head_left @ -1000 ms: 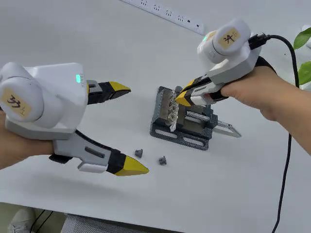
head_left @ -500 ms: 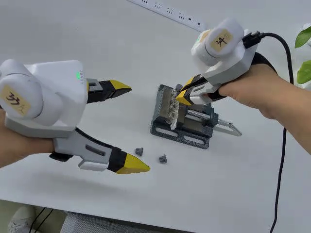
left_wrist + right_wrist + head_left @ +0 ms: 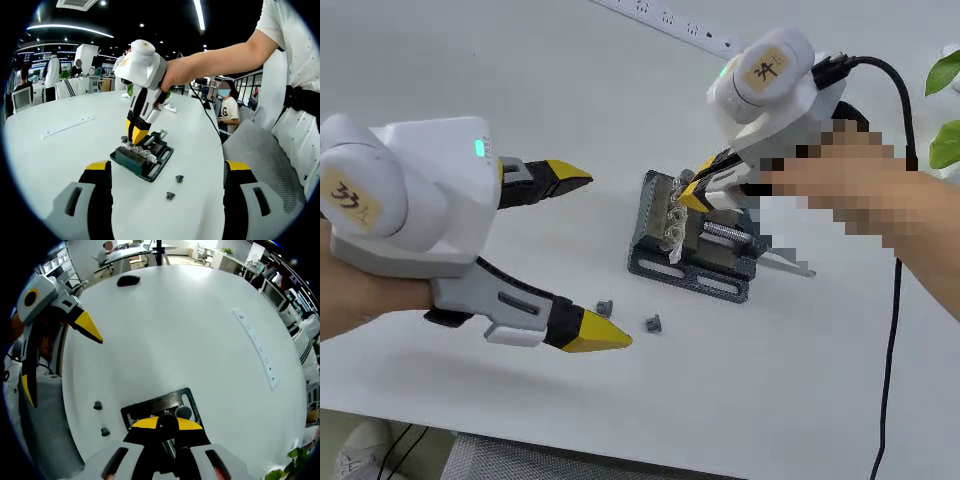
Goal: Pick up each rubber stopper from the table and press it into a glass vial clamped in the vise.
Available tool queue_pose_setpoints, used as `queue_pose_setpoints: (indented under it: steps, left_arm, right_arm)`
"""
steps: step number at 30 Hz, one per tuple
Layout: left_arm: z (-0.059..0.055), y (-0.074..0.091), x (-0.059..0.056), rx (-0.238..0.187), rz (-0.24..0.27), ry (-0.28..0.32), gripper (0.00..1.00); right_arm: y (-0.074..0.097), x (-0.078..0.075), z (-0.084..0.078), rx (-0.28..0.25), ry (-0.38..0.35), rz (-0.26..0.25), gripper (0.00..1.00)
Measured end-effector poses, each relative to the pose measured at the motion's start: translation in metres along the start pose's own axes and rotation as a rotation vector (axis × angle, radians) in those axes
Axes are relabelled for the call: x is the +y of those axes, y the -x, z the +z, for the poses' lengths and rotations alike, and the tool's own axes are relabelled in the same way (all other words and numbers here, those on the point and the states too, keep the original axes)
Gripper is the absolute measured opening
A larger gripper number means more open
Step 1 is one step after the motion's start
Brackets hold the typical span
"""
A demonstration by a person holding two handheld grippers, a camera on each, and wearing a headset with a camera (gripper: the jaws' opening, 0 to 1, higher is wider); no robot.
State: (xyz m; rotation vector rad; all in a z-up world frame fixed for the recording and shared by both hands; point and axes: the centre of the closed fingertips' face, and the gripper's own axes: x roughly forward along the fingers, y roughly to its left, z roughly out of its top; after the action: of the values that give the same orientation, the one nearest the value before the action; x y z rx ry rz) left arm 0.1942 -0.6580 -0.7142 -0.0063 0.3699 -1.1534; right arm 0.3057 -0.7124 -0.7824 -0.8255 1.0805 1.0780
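Pressing under way: right gripper [image 3: 697, 197] closed on a dark stopper [image 3: 167, 421], tips down over the vials [image 3: 672, 226] in the vise [image 3: 690, 283], mid-counter. Two loose stoppers [image 3: 605, 309] lie on the counter [image 3: 770, 400] near-left of the vise, still to do. Beside them hovers the left gripper [image 3: 585, 258], wide open, empty. Number of capped vials unclear.

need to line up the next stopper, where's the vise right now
In the head view the vise sits right of centre on the table, under the right claw, with two loose stoppers just in front of it.
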Motion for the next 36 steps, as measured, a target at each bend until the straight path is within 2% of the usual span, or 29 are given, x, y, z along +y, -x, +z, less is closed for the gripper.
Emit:
queue_pose_setpoints:
  steps: [6,16,30,36]
  left_arm:
    - [-0.002,-0.001,-0.003,0.004,-0.002,0.002,0.92]
    - [-0.004,-0.001,-0.003,0.004,-0.004,0.009,0.92]
    - [-0.005,-0.001,-0.005,0.006,-0.008,0.013,0.9]
    - [-0.005,-0.001,-0.004,0.005,-0.006,0.013,0.9]
  right_arm:
    - [0.0,0.0,-0.002,-0.03,-0.03,0.01,0.07]
    - [0.001,0.005,-0.002,-0.042,-0.03,0.008,0.08]
    - [0.003,0.003,0.0,-0.065,-0.044,0.001,0.11]
    - [0.013,0.0,0.001,-0.086,-0.034,-0.01,0.04]
